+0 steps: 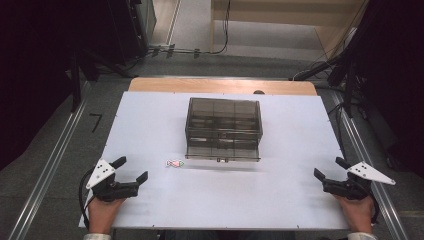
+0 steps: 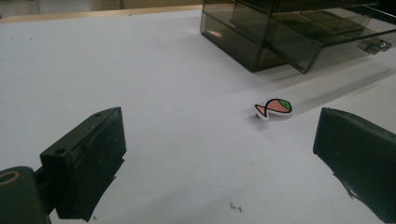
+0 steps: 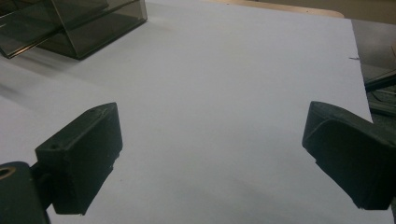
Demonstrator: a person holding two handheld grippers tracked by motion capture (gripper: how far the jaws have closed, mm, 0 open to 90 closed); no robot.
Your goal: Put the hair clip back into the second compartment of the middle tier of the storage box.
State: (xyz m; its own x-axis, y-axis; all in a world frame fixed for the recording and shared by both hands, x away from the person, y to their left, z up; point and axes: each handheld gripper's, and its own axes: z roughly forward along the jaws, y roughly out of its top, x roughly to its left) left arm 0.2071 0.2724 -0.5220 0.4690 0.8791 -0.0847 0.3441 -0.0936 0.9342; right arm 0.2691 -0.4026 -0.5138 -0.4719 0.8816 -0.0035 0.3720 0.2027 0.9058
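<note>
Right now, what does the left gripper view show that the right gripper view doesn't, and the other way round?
The left gripper view has the small fish-shaped piece lying flat on the white table, between the left gripper and the smoky drawer box, whose bottom drawer is pulled out with its handle visible. The right gripper view has the table's far right edge and the dark floor beyond, past the right gripper. Both show open black jaws, white tabletop and part of the box.
</note>
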